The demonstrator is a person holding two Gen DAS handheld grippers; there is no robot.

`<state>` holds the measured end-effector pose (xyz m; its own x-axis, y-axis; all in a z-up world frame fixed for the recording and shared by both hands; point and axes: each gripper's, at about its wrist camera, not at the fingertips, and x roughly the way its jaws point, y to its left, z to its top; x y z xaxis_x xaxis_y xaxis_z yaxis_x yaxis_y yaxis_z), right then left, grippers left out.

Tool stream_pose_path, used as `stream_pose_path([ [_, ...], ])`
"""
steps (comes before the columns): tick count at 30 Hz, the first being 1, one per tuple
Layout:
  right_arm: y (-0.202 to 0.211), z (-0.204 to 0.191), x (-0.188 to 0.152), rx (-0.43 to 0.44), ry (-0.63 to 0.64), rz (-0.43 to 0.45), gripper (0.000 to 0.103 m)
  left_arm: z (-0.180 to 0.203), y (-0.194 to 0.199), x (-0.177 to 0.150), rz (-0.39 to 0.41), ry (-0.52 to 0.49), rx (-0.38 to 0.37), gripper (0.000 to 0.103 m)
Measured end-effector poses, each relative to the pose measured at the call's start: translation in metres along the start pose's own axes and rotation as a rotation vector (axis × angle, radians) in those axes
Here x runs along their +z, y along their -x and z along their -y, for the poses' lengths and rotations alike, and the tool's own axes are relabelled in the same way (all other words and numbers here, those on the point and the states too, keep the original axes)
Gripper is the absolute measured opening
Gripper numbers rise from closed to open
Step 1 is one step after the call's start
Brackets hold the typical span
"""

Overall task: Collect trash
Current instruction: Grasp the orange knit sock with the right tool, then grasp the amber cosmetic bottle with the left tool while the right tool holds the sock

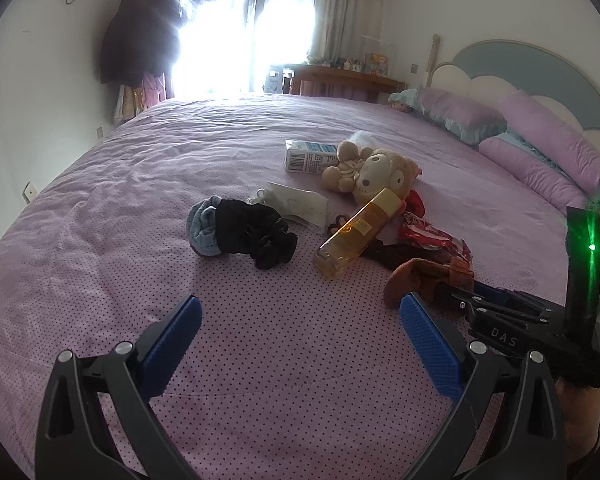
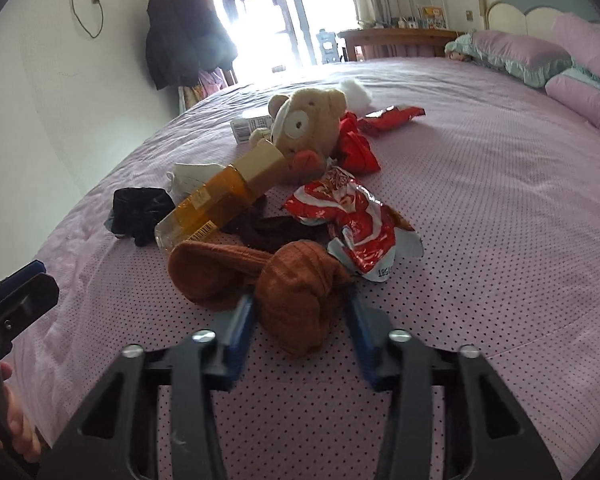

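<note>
The crumpled red-and-white foil snack wrapper (image 2: 356, 224) is the nearest piece of trash to your right gripper (image 2: 300, 308): in the right wrist view it lies just above and to the right of centre, on the dotted lilac bedsheet (image 2: 500, 208), with its long axis running from upper left down to lower right. Between it and your fingers sits a rolled brown knitted sock (image 2: 292, 296), and this is the relation that matters. The sock fills the gap between the two blue pads (image 2: 240, 320), so your right gripper is half closed around the sock, touching it on both sides or nearly so; whether it is truly pinching I cannot tell. The sock is clothing, not trash, by my judgement, so the wrapper beyond it probably calls for you to clear the sock first.

A second red wrapper (image 2: 392, 118) lies farther up, right of the tan plush bear (image 2: 308, 128). The clear square bottle of amber liquid with a beige cap (image 2: 220, 200) lies left of centre, its cap pointing to the upper right, toward the bear.

Your left gripper (image 1: 300, 320) hangs spread wide and holds nothing, low in the left wrist view over bare sheet. From there the bottle (image 1: 360, 232) lies ahead and slightly right, and the white-and-blue carton (image 1: 310, 156) farther up. The right hand is the nearer one to the wrappers; the left is better placed for the bottle.
</note>
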<state>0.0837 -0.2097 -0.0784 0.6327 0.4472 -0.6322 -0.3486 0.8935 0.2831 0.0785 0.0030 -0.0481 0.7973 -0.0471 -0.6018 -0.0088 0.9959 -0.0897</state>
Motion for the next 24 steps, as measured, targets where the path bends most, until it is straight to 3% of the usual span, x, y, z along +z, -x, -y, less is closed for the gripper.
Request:
stream_pose_path([
  [4,0.007,0.003,-0.004,0.04,-0.008,0.017,0.025,0.001,-0.01,0.003,-0.009,-0.011,-0.007,0.099],
  [10,0.037,0.009,-0.008,0.073,-0.002,0.072,0.025,0.003,-0.025,0.013,-0.014,-0.027,-0.078,0.099],
  [18,0.056,0.02,-0.007,0.078,-0.01,0.094,0.025,0.011,-0.054,0.035,-0.011,-0.122,-0.241,0.098],
  [21,0.058,0.023,-0.008,0.077,-0.011,0.092,0.025,0.017,-0.068,0.042,-0.026,-0.19,-0.238,0.094],
  [24,0.058,0.024,-0.008,0.085,-0.016,0.094,0.025,0.024,-0.082,0.043,-0.07,-0.241,-0.227,0.078],
])
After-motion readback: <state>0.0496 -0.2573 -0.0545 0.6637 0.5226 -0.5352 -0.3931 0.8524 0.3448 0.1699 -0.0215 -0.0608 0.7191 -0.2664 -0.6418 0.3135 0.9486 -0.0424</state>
